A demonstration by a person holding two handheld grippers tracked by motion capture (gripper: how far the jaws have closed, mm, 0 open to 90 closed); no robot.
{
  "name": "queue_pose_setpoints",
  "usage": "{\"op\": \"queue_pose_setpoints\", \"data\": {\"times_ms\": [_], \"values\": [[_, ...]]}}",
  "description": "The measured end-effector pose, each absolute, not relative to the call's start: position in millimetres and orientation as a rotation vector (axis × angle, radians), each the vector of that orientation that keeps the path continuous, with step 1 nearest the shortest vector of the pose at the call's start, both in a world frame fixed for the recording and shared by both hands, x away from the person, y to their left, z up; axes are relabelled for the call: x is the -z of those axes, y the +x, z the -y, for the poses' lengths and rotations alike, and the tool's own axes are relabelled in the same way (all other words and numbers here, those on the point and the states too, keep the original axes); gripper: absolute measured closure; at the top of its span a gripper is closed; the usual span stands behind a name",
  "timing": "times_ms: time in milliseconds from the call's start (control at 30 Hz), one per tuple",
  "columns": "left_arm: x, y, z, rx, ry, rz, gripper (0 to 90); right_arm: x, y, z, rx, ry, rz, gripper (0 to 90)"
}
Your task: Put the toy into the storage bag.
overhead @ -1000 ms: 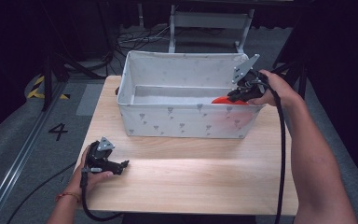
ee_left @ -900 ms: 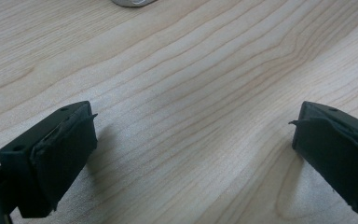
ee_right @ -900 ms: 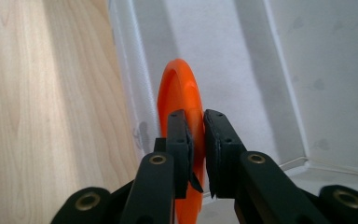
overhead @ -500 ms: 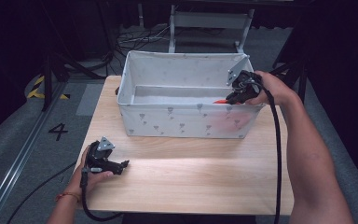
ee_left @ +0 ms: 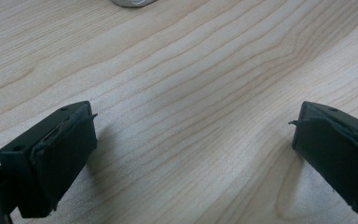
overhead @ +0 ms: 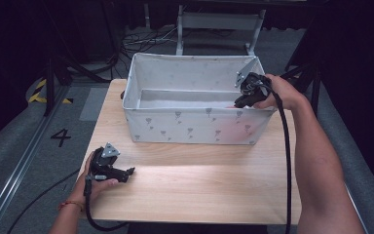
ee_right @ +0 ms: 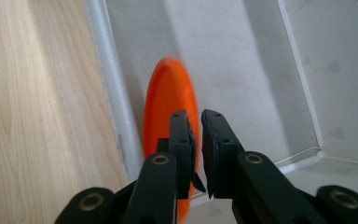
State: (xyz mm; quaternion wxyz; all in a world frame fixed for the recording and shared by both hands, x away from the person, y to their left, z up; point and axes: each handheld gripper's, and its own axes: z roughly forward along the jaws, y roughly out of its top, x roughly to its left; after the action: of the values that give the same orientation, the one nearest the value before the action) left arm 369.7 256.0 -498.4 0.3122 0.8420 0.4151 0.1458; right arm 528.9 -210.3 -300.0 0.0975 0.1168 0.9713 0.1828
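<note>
The right gripper (overhead: pixel 243 100) reaches down over the near right corner of a white fabric storage box with a small grey print (overhead: pixel 195 127), which stands on the far half of the light wooden desk (overhead: pixel 199 190). In the right gripper view its 2 black fingers (ee_right: pixel 182 140) are pressed nearly together and pinch the rim of a flat round orange plastic disc (ee_right: pixel 168 102). The disc stands on edge inside the box, close against the inner face of the near wall, with its face turned toward that wall. In the high view a sliver of orange (overhead: pixel 231 105) shows just below the gripper, and a faint reddish glow comes through the fabric of the front wall beneath it.

The left gripper (overhead: pixel 126 173) rests on the near left part of the desk, well apart from the box, held by the person's left hand (overhead: pixel 95 181). In the left gripper view its 2 fingers (ee_left: pixel 60 149) are spread wide over bare wood grain, with nothing between them. A cable trails from each gripper toward the near edge of the desk.
</note>
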Motion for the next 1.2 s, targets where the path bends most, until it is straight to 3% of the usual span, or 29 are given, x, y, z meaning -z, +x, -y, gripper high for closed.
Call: {"op": "queue_pose_setpoints", "data": {"times_ms": [433,1200], "values": [[498,370,-256,-0.383,2.226,-1.093,0.1,295,526,214,-0.581,0.360,-2.822,74.5],[498,370,-255,-0.386,2.223,-1.101,0.1,264,484,242,-1.011,0.671,-2.435,33.8]]}}
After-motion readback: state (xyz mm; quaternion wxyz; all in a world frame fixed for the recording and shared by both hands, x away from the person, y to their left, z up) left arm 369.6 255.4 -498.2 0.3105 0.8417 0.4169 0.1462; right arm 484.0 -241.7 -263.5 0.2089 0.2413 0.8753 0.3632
